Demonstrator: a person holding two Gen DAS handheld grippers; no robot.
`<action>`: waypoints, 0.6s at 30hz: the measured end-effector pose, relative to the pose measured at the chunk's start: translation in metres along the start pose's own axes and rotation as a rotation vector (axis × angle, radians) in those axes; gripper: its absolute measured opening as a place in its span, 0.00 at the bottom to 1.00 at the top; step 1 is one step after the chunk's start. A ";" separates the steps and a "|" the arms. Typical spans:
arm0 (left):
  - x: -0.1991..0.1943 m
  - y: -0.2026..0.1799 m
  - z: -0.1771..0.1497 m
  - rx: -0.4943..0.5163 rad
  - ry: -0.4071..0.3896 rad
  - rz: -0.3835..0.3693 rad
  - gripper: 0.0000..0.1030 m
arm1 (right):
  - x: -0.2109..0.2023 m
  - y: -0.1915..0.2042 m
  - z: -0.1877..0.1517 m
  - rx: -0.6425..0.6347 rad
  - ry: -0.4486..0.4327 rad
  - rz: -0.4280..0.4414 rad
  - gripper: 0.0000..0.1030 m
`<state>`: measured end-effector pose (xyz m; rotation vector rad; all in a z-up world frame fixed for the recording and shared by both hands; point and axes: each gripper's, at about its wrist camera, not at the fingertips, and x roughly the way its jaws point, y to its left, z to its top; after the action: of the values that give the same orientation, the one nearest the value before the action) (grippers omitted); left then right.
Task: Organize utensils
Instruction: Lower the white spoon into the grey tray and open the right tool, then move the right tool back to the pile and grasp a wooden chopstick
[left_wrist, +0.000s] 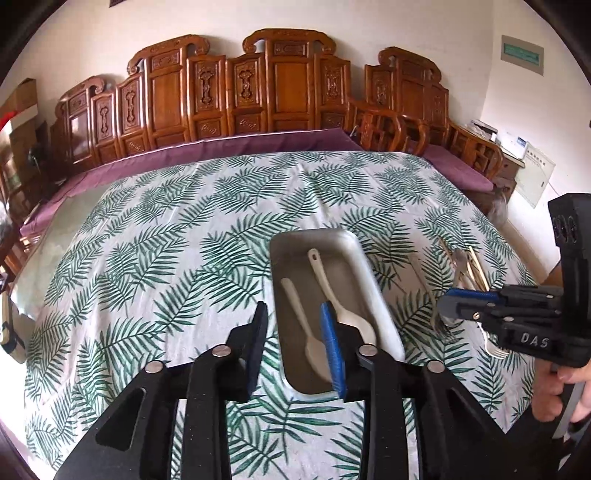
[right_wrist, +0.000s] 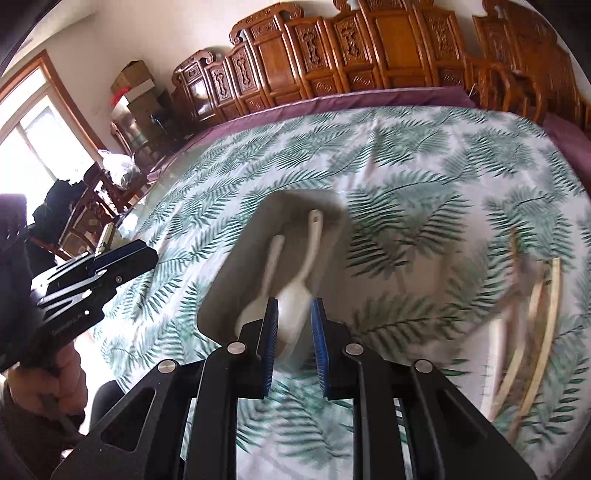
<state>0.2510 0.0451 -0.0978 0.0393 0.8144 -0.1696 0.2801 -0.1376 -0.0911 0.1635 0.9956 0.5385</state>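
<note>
1. My left tool (left_wrist: 297, 345) sits low over the near end of the metal tray (left_wrist: 352, 243), fingers spread wide and pinching nothing. One finger is over the leaf-print cloth (left_wrist: 166, 236), the blue-padded one (left_wrist: 332, 350) over the tray
2. The tray lies on the counter roughly mid-cloth, long side running away from me. Two white spoons lie in it: the longer white spoon (left_wrist: 334, 291) on the right with its bowl toward me, and the shorter white spoon (left_wrist: 303, 325) to its left, also bowl toward me
3. My right tool (right_wrist: 293, 341) is also at the near end of the tray (right_wrist: 266, 221), blue pads (right_wrist: 319, 339) apart with a moderate gap. The bowl of the longer spoon (right_wrist: 295, 295) sits right in that gap, but the right wrist view is smeared, so I can't tell if the pads touch it
4. From the left wrist view the right tool (left_wrist: 448, 306) looks to be over the cloth right of the tray, near a metal fork (left_wrist: 496, 347)
5. The remaining utensils are right of the tray, apart from it: a pair of chopsticks (right_wrist: 532, 321) and some metal cutlery (left_wrist: 461, 266) bunched together, too blurred to sort out
6. A carved wooden screen (left_wrist: 258, 92) stands behind the counter
</note>
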 end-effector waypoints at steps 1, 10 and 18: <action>-0.001 -0.006 0.000 0.005 -0.002 -0.008 0.33 | -0.009 -0.006 -0.002 -0.009 -0.007 -0.011 0.20; 0.003 -0.055 -0.003 0.043 -0.001 -0.085 0.60 | -0.067 -0.069 -0.030 -0.052 -0.044 -0.166 0.21; 0.015 -0.096 -0.013 0.068 0.027 -0.135 0.70 | -0.082 -0.122 -0.055 -0.012 -0.062 -0.254 0.28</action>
<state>0.2358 -0.0504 -0.1152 0.0505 0.8384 -0.3244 0.2425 -0.2895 -0.1047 0.0412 0.9365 0.3059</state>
